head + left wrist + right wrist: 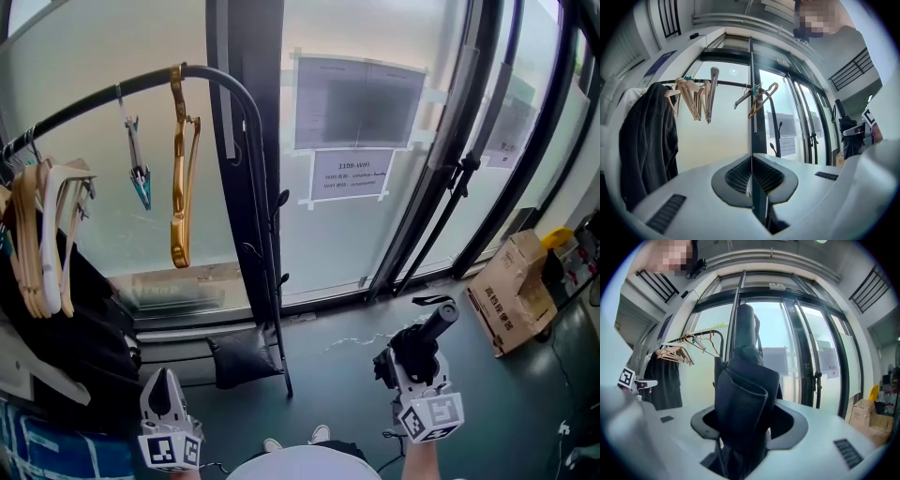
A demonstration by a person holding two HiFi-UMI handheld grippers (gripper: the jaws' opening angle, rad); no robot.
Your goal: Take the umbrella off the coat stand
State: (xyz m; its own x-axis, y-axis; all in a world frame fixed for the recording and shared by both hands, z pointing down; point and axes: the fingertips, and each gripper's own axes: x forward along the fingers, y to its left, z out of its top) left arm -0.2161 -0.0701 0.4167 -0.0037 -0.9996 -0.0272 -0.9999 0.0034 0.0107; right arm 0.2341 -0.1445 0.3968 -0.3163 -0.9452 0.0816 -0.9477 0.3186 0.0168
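Note:
A folded black umbrella (427, 339) is gripped between the jaws of my right gripper (413, 364), low in the head view and to the right of the black coat stand (265, 262), clear of its hooks. The right gripper view shows the umbrella (746, 390) standing up from between the pads and filling the middle. My left gripper (165, 392) is at the lower left with its jaws shut and nothing between them (752, 183). From the left gripper view the umbrella (845, 132) appears at the far right.
A curved black rail (214, 79) carries a gold hanger (180, 178), a teal clip (139, 180) and wooden hangers (42, 234) over a dark coat (56, 319). Glass doors with a paper notice (352, 174) stand behind. A cardboard box (516, 291) sits at the right.

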